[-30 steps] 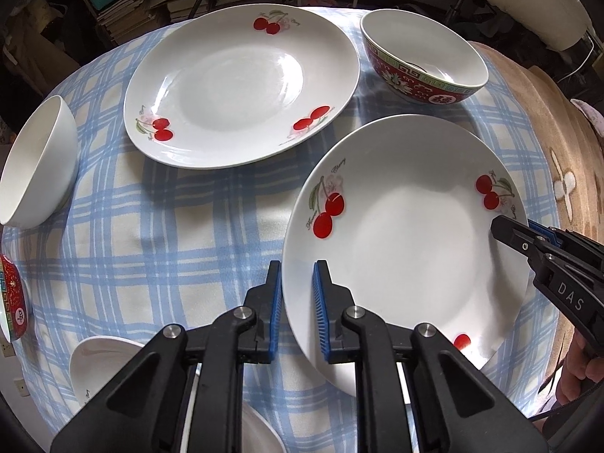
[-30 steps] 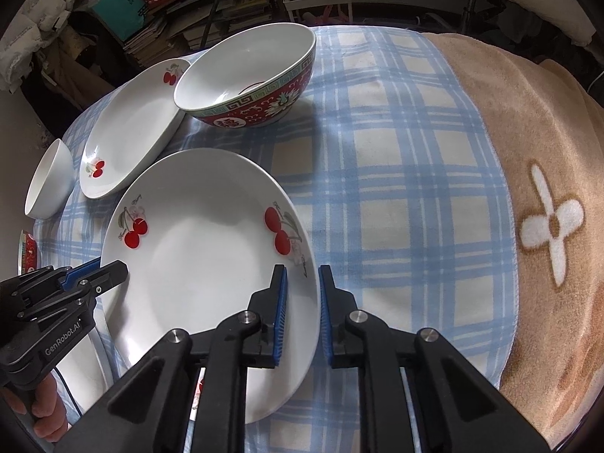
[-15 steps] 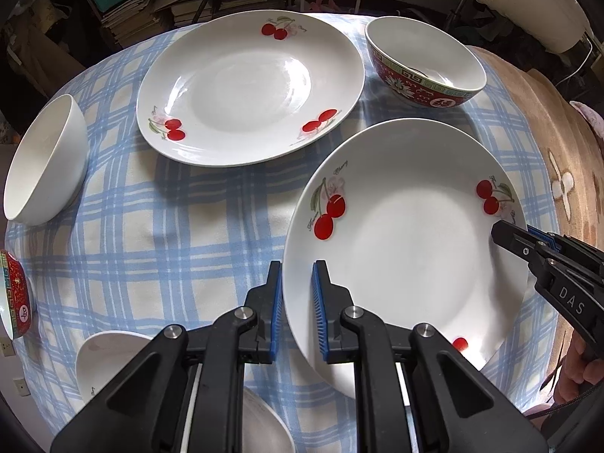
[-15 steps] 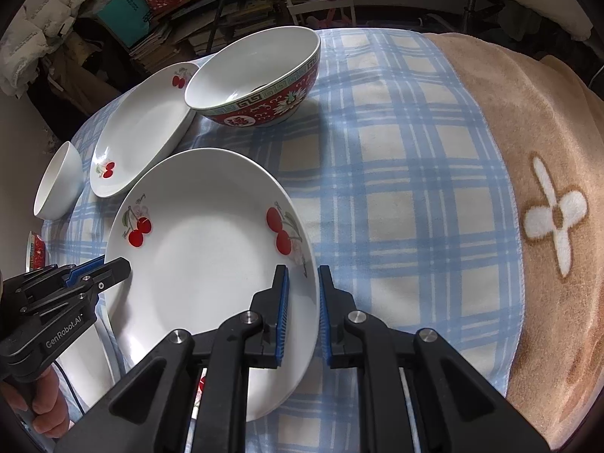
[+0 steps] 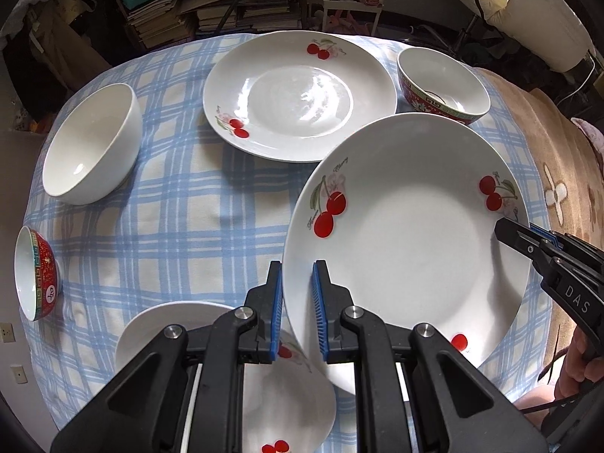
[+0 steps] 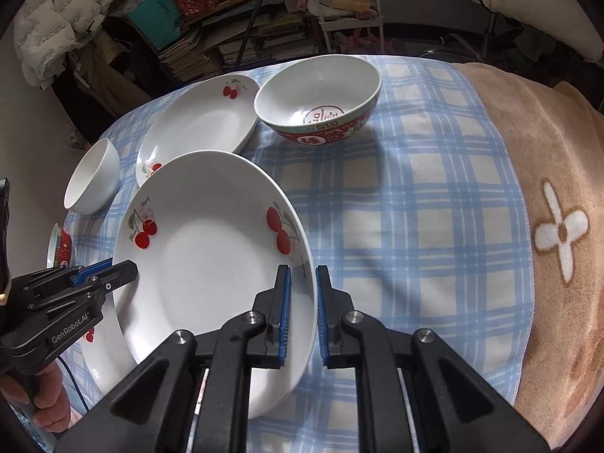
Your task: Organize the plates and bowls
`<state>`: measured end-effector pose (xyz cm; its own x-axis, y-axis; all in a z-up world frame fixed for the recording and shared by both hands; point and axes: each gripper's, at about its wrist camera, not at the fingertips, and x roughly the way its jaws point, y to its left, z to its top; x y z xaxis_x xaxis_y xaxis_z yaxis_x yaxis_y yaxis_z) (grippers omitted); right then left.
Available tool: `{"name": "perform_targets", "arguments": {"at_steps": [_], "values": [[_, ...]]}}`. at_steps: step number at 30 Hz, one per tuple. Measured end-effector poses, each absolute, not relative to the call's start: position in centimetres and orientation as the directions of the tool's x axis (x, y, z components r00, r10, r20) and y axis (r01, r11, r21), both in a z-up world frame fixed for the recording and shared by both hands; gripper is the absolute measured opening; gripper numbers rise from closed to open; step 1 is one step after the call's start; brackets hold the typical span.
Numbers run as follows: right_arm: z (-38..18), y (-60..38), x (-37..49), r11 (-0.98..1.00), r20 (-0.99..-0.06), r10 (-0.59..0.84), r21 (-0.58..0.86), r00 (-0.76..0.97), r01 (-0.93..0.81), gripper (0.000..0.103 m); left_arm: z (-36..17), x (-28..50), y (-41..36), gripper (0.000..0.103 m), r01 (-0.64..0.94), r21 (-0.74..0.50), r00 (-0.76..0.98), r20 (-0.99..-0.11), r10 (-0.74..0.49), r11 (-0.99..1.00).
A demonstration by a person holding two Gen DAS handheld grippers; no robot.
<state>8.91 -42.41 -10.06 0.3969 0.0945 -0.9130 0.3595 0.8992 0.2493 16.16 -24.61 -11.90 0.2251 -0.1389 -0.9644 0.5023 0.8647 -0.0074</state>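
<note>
Both grippers, left point(image 5: 296, 311) and right point(image 6: 302, 315), pinch opposite rims of the cherry plate point(image 5: 411, 241) (apparently lifted), bare checked cloth point(image 5: 181, 234) leftward.

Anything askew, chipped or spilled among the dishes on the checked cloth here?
No chips or spills. The one oddity: the held cherry plate is tilted off the cloth, gripped at opposite rims by the left tongs and right tongs. The white bowl appears to lean sideways.

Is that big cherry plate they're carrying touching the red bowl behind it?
Apart. In the right wrist view, checked tablecloth shows plainly between the lifted plate and the red bowl. Both grippers, left and right, clamp the plate's rim.
</note>
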Motion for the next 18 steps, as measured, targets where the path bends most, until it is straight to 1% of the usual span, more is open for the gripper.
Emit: {"name": "perform_targets", "arguments": {"at_steps": [6, 18], "values": [[-8.3, -39.6, 9.0, 0.918, -0.9, 0.111, 0.255, 0.421, 0.303, 0.014, -10.2, 15.5, -20.7, 0.015, 0.484, 0.003, 0.243, -0.961, -0.131, 0.875], [-6.7, -32.8, 9.3, 0.952, -0.894, 0.141, 0.24, 0.425, 0.188, 0.014, -8.7, 13.8, -13.3, 0.015, 0.406, -0.003, 0.255, -0.96, -0.117, 0.914]]}}
